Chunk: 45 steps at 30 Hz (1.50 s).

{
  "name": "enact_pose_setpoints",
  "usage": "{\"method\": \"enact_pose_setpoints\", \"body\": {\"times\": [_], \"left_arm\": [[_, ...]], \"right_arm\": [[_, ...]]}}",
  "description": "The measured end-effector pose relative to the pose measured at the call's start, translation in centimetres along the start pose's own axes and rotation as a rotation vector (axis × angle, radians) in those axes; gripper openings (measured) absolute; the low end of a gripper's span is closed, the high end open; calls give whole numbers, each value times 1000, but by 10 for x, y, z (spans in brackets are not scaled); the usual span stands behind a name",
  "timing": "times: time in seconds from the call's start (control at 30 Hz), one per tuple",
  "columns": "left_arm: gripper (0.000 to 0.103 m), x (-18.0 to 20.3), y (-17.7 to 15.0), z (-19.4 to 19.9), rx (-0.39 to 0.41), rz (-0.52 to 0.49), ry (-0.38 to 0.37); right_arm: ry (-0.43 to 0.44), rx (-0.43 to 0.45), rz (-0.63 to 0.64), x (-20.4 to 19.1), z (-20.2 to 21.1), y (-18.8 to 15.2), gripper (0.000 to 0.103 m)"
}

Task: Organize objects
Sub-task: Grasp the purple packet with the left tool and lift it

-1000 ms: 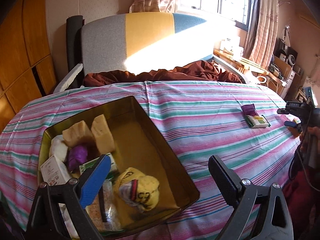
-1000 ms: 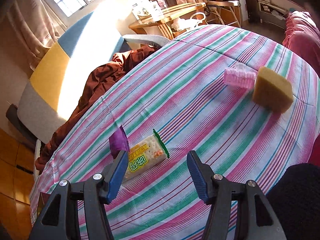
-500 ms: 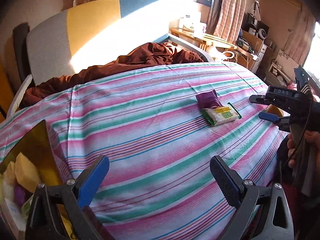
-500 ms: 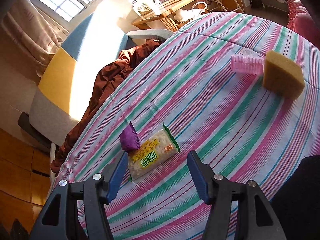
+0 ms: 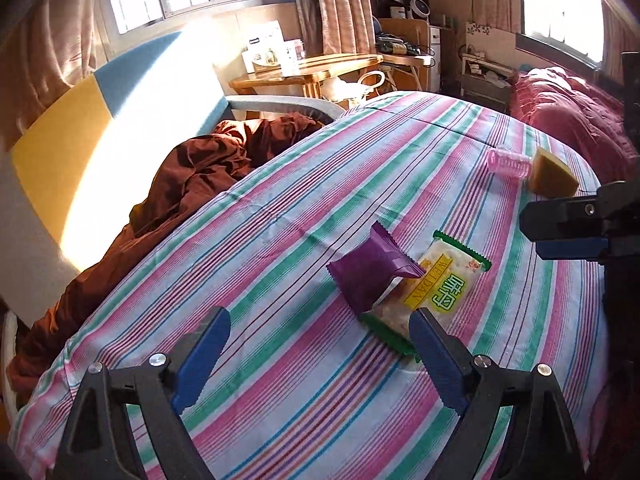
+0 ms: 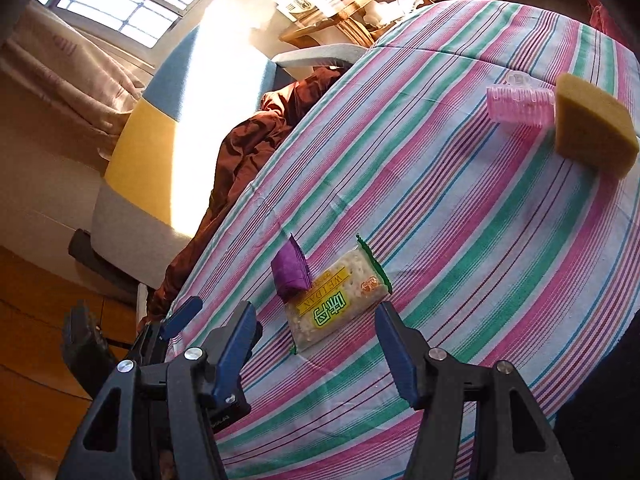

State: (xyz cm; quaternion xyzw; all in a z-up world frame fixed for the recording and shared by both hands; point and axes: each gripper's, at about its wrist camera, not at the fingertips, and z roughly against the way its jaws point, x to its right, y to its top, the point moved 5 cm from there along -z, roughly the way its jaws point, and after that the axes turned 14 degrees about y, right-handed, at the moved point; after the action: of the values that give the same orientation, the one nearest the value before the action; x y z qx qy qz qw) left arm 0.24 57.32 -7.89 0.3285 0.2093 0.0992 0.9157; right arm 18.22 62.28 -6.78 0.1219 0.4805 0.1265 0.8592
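Left wrist view: the left gripper (image 5: pixel 316 344) hangs empty, its jaws wide but closing, with nothing between them. The purple packet (image 5: pixel 370 272) lies just ahead of its right finger, overlapping the cracker pack (image 5: pixel 432 288) on the striped bedsheet (image 5: pixel 280 240). Centre the jaws over the packet alone before closing, I'd judge. The right gripper (image 6: pixel 316 344), half open and empty, faces the cracker pack.
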Motion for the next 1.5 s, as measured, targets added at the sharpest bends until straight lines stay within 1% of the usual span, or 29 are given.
{"method": "enact_pose_setpoints", "body": {"times": [0.07,0.13,0.2,0.27,0.3,0.37,0.4,0.43,0.47,0.5,0.53,0.57,0.63,0.67,0.73,0.77,0.93,1.07,1.13,1.2,1.33,1.4,1.47,1.5], "left_arm": [[92,8,8,-16,5,-44,-34],[92,18,13,-30,4,-95,-46],[92,24,17,-44,2,-122,-70],[92,30,22,-57,-3,-134,-94],[92,32,25,-61,-2,-131,-116],[92,37,31,-69,-4,-121,-136],[90,39,34,-72,-10,-111,-156],[81,41,36,-77,-26,-99,-173],[66,43,36,-82,-53,-94,-171],[56,43,34,-86,-77,-82,-180],[56,42,29,-88,-95,-61,-193],[56,40,24,-88,-94,-40,-196],[55,32,15,-83,-99,7,-195],[48,26,10,-79,-110,39,-188],[44,14,-2,-72,-131,101,-187],[35,10,-7,-67,-144,125,-186],[34,-8,-42,-41,-233,266,-164],[34,-13,-77,-7,-308,377,-160],[34,-11,-96,13,-333,399,-167],[34,-8,-113,34,-354,399,-163],[34,-5,-149,71,-391,419,-180],[34,-5,-162,84,-402,417,-184],[34,-5,-169,92,-406,414,-181],[34,-6,-168,93,-403,412,-181]], "right_arm": [[11,-9,-5,0,-1,0,63],[20,-15,-7,0,-3,0,63],[25,-20,-11,0,-3,-1,63],[26,-21,-11,0,-4,-1,63],[27,-25,-12,1,-5,-2,63],[28,-29,-14,1,-6,-3,63],[27,-30,-14,1,-6,-3,63],[26,-31,-14,1,-6,-4,63],[24,-32,-14,1,-7,-4,63],[23,-34,-16,2,-7,-4,63],[22,-36,-17,2,-7,-5,63],[22,-38,-17,2,-8,-5,63],[16,-42,-13,2,-9,-6,63],[14,-43,-11,2,-9,-6,63],[6,-45,-10,2,-9,-6,63],[1,-47,-8,2,-9,-7,63],[-24,-66,0,3,-12,-8,63],[-53,-95,16,3,-17,-11,63],[-66,-112,20,4,-20,-13,63],[-81,-131,21,5,-24,-15,63],[-116,-165,33,7,-29,-20,63],[-130,-203,24,9,-36,-23,63],[-137,-239,13,11,-41,-26,63],[-145,-243,10,11,-42,-26,63]]}}
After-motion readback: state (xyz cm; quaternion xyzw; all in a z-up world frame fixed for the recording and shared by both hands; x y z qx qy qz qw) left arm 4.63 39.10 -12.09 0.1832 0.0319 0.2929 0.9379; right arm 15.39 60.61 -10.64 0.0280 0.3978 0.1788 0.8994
